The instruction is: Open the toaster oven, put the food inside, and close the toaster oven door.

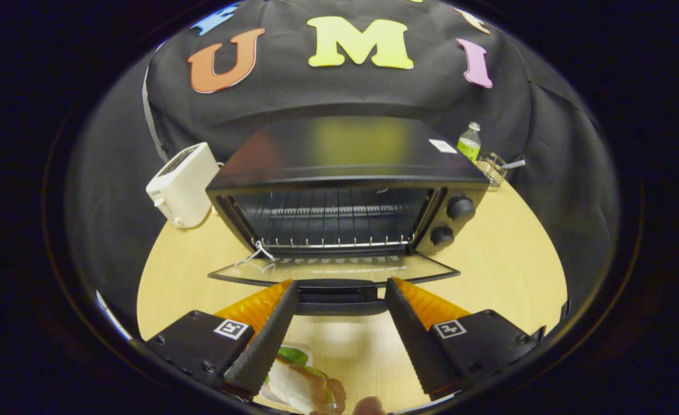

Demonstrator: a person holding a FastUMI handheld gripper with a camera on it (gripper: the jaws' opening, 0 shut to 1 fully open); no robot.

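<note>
The black toaster oven stands on the wooden table just ahead of me, two knobs on its right side. Its glass door is folded down flat, and the wire rack inside is bare. The door's black handle lies between my fingertips, and I cannot tell whether they touch it. My gripper is open, the two black and orange fingers spread wide. The food, a white, green and brown piece, lies on the table below the left finger, near me.
A white pop-up toaster stands left of the oven. Behind the oven's right corner are a green bottle and a small wire basket. Bare wooden table spreads to the right of the oven.
</note>
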